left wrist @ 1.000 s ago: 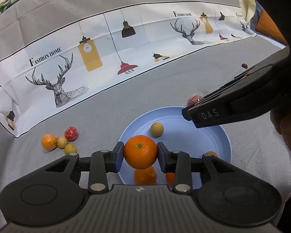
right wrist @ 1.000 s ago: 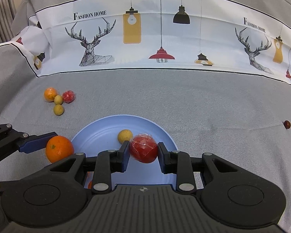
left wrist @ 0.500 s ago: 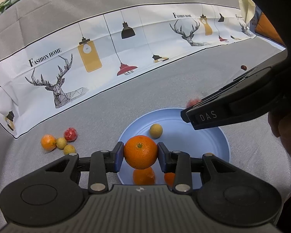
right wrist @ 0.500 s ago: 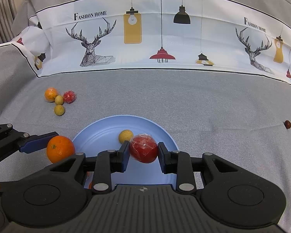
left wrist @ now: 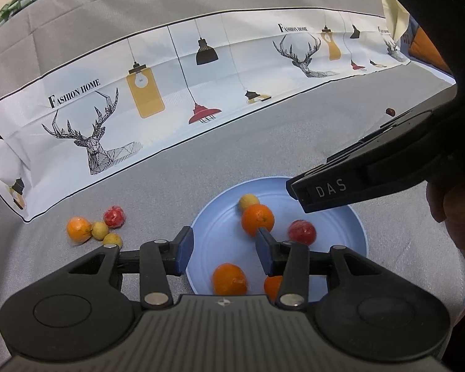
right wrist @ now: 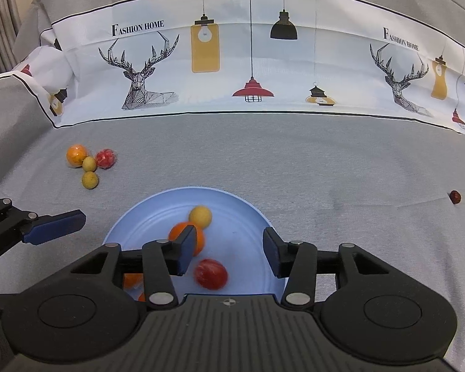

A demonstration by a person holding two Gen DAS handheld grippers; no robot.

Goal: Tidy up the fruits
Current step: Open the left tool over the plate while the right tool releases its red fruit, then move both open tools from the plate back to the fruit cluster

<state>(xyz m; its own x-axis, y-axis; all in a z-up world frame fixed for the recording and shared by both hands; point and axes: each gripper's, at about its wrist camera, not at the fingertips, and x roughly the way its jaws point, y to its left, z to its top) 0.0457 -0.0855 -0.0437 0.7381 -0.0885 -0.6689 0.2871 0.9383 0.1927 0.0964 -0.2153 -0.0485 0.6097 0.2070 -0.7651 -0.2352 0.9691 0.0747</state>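
Observation:
A light blue plate (left wrist: pixel 350 226) (right wrist: pixel 139 220) lies on the grey cloth. On it are an orange (left wrist: pixel 257 219) (right wrist: pixel 183 232), a red fruit (left wrist: pixel 302 232) (right wrist: pixel 210 274), a small yellow fruit (left wrist: pixel 248 201) (right wrist: pixel 200 216) and two more oranges (left wrist: pixel 229 279) near the front rim. My left gripper (left wrist: pixel 222 249) is open and empty over the plate's left part. My right gripper (right wrist: pixel 226 255) is open and empty over the plate; it shows from the side in the left wrist view (left wrist: pixel 325 189).
A cluster of loose fruits lies on the cloth left of the plate: an orange (left wrist: pixel 79 229) (right wrist: pixel 76 154), a wrapped red fruit (left wrist: pixel 114 216) (right wrist: pixel 106 158) and two small yellow ones (left wrist: pixel 112 240) (right wrist: pixel 90 180). A small dark red fruit (right wrist: pixel 455 197) (left wrist: pixel 390 112) lies far right. A printed cloth band runs behind.
Both grippers opened. The orange left my left gripper and the red fruit left my right gripper; both now lie on the plate.

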